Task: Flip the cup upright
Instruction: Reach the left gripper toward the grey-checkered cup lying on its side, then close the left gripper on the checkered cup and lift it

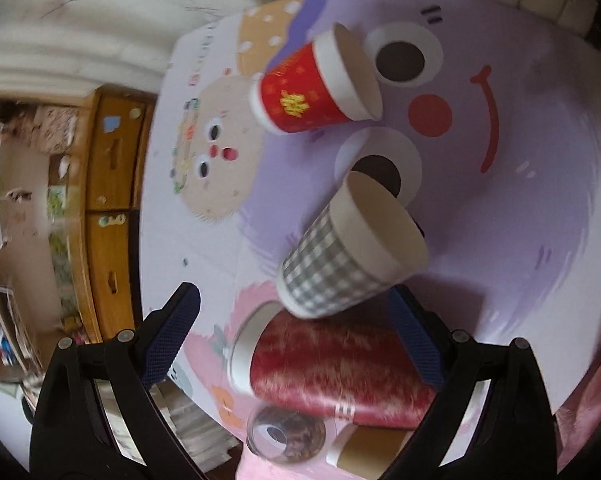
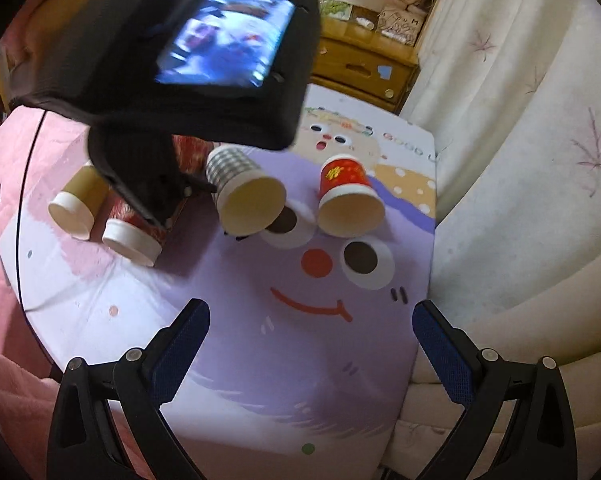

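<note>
A grey-checked paper cup (image 1: 340, 256) (image 2: 244, 192) is tilted with its mouth open toward the right gripper's side. My left gripper (image 1: 296, 304) is open, its blue pads on either side of the cup's base; whether the cup touches the table is unclear. Below it a dark red cup (image 1: 328, 368) (image 2: 140, 232) lies on its side. A red cup with gold print (image 1: 312, 84) (image 2: 348, 192) lies on its side further off. My right gripper (image 2: 312, 320) is open and empty, well short of the cups over the purple mat.
The purple cartoon-face table mat (image 2: 308, 360) covers the small table. A brown cup (image 2: 76, 204) (image 1: 364, 448) lies on its side at the mat's edge, next to a clear glass (image 1: 284, 436). A wooden drawer unit (image 1: 112, 200) and white curtains (image 2: 520, 160) border the table.
</note>
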`<action>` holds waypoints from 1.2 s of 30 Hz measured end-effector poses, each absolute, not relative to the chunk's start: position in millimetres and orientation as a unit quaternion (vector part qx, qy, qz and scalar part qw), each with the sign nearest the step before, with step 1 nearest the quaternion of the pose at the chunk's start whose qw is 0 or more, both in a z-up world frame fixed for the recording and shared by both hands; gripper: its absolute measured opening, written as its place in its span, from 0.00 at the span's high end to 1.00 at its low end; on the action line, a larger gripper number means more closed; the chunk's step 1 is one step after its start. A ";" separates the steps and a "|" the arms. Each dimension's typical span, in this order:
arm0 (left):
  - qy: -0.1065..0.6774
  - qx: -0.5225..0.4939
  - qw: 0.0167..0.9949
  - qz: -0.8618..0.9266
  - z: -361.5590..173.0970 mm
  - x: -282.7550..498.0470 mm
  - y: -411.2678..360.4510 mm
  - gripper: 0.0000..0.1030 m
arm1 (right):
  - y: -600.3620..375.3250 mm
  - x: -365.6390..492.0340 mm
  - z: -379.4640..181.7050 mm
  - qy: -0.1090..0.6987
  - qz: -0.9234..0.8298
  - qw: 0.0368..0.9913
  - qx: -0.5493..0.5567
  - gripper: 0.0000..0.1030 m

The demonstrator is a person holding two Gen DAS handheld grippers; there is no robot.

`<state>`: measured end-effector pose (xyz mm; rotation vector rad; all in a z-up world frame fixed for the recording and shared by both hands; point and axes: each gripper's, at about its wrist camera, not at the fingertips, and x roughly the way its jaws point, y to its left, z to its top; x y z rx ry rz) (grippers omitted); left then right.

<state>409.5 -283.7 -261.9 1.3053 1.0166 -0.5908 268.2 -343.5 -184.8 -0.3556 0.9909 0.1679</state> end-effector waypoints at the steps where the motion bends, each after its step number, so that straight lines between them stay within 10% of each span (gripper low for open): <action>1: 0.449 0.575 0.632 -0.262 -267.9 412.1 -285.6 0.08 | -344.1 270.1 -189.8 0.478 0.077 0.859 -0.166 0.00; 11: 0.483 0.561 0.599 -0.306 -312.0 447.3 -298.2 0.09 | -363.8 273.8 -209.2 0.510 0.041 0.852 -0.110 0.00; 20: 0.457 0.577 0.588 -0.335 -318.1 452.1 -302.1 0.34 | -372.7 269.8 -204.3 0.528 0.006 0.847 -0.060 0.00; 36: 0.485 0.399 0.703 -0.333 -183.0 414.2 -255.2 0.35 | -323.1 233.5 -140.5 0.505 -0.021 0.863 -0.007 0.00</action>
